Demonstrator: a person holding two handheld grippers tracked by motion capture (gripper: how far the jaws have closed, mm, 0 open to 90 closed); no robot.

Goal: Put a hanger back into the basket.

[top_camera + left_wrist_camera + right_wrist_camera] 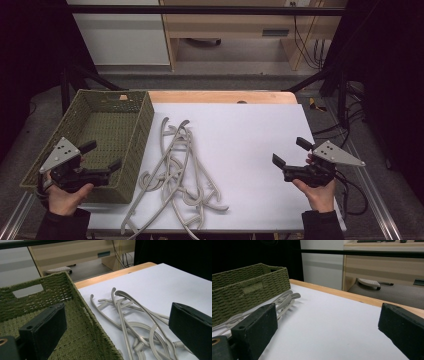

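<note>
My left gripper hangs over the near right corner of the green woven basket, its jaws spread wide with nothing between them. In the left gripper view one jaw sits above the basket's woven floor and the other above the white sheet, with the basket's right wall running between them. The basket is empty as far as I can see.

Just to the right of that gripper, beyond the basket wall, lies a tangled heap of pale grey plastic hangers on the white sheet that covers the worktop. Their hooks point away from me, and a few long arms trail toward the near edge of the sheet. Some hangers touch or nearly touch the basket's side; I cannot tell which.

My right gripper hovers over bare white sheet, well apart from the hangers, which lie off to its left. Its jaws are also spread wide and hold nothing. In the right gripper view the basket stands far left, with hanger tips beside it.
</note>
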